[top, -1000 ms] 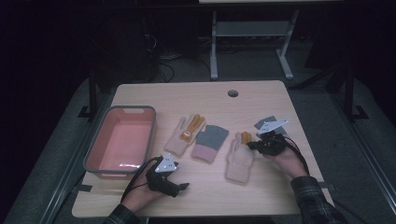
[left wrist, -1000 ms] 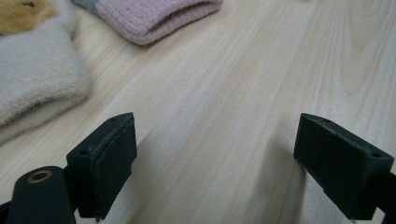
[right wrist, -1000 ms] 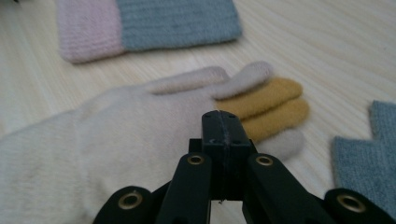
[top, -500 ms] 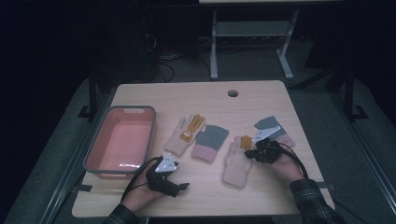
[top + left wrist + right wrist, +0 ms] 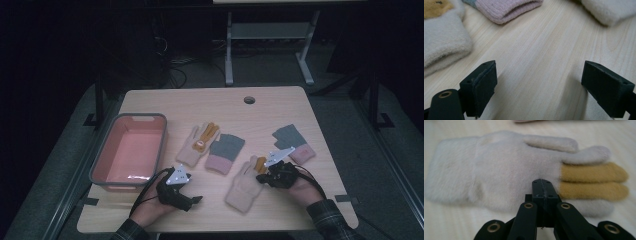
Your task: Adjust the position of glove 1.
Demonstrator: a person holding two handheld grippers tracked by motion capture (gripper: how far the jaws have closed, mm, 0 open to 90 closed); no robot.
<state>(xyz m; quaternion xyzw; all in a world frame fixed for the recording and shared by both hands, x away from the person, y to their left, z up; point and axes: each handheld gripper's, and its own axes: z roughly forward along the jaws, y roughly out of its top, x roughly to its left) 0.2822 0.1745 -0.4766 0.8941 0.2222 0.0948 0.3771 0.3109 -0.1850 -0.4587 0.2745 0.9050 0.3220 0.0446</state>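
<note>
Cream fleece glove with two mustard fingers (image 5: 506, 172) lies flat on my pale wooden table (image 5: 200, 105); my right gripper (image 5: 543, 185), jaws clenched together, sits at its edge. My left gripper (image 5: 537, 87) rests released.

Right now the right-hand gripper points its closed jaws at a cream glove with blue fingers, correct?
Not quite: in the right gripper view the cream glove has two mustard-yellow fingers, not blue. The rest holds: the right gripper has its jaws closed together and points at that glove.
</note>
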